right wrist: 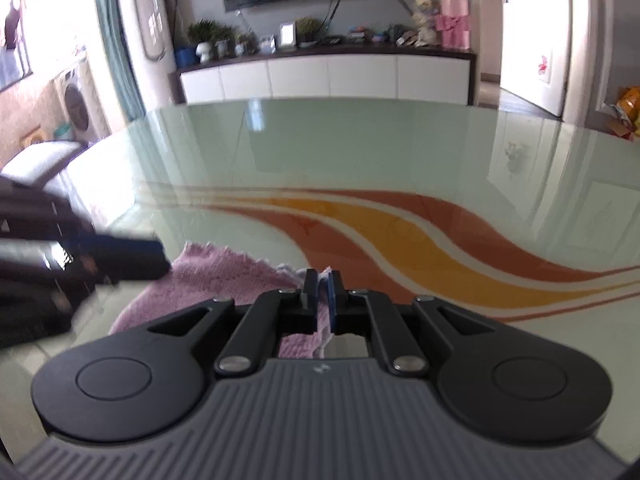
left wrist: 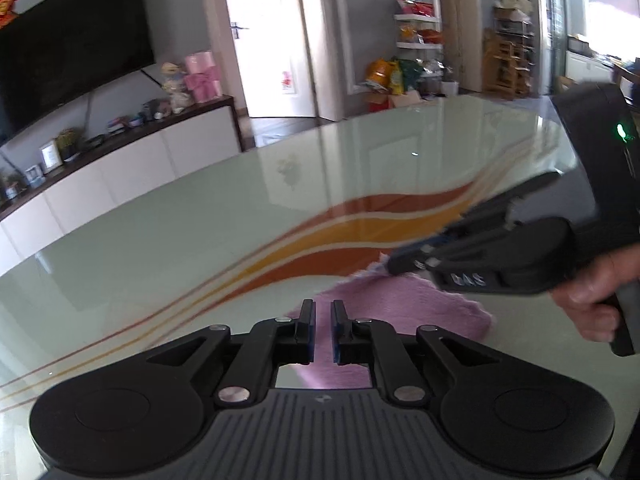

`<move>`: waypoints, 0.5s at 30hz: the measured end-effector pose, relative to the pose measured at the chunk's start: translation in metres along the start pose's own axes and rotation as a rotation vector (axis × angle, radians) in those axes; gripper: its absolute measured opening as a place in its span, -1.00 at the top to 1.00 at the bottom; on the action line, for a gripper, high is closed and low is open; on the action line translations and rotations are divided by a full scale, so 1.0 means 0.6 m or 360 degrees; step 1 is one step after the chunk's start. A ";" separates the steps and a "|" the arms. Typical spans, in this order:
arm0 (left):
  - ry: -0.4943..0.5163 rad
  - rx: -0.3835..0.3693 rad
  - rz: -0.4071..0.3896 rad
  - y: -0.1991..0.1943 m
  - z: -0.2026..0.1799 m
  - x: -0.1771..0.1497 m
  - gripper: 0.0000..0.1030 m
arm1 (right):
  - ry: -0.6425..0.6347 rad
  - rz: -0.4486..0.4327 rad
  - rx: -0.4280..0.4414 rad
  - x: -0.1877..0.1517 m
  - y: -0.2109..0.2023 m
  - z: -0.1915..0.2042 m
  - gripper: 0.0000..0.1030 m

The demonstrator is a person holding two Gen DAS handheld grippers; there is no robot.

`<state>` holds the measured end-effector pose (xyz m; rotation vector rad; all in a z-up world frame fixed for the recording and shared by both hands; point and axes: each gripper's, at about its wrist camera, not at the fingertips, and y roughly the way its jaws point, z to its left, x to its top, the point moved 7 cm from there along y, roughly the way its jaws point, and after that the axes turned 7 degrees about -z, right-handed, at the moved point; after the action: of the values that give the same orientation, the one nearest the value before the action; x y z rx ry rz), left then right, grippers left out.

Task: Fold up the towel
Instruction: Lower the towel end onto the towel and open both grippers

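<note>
A pink towel lies on the glass table, partly folded over itself. My left gripper hovers over the towel's near left edge with its jaws a small gap apart and nothing between them. My right gripper is shut on a corner of the pink towel, the cloth pinched between the pads. In the left wrist view the right gripper comes in from the right, its tip at the towel's far corner. In the right wrist view the left gripper shows blurred at the left over the towel.
The table has an orange and yellow wave stripe across its middle. A white TV cabinet stands beyond the far edge. A door and shelves of packages are in the background.
</note>
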<state>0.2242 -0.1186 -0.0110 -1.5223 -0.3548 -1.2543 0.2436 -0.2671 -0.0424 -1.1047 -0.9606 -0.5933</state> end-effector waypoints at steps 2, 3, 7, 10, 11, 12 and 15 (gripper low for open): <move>0.0018 0.0020 0.0039 0.015 -0.008 -0.014 0.81 | 0.0054 -0.0064 -0.0016 0.005 -0.020 -0.008 0.88; 0.0011 0.0024 0.0048 0.019 -0.009 -0.019 0.81 | 0.0052 -0.0073 -0.0006 0.006 -0.027 -0.006 0.84; 0.0024 0.0045 0.0058 0.029 -0.012 -0.029 0.81 | -0.0095 -0.0018 0.0131 -0.008 -0.025 0.030 0.79; 0.0018 0.0061 0.0051 0.033 -0.012 -0.029 0.81 | -0.0080 0.0011 0.0154 -0.008 -0.004 0.039 0.79; 0.0016 0.0070 0.0051 0.034 -0.010 -0.030 0.80 | -0.0073 0.0028 0.0154 -0.008 0.005 0.040 0.79; 0.0014 0.0078 0.0056 0.037 -0.009 -0.031 0.80 | -0.0074 0.0046 0.0148 -0.010 0.012 0.040 0.79; 0.0006 0.0088 0.0087 0.050 -0.006 -0.041 0.80 | -0.0055 0.0057 0.0117 -0.009 0.021 0.034 0.79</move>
<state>0.2354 -0.1234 -0.0479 -1.4733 -0.3405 -1.1951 0.2439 -0.2438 -0.0504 -1.0671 -0.9833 -0.5074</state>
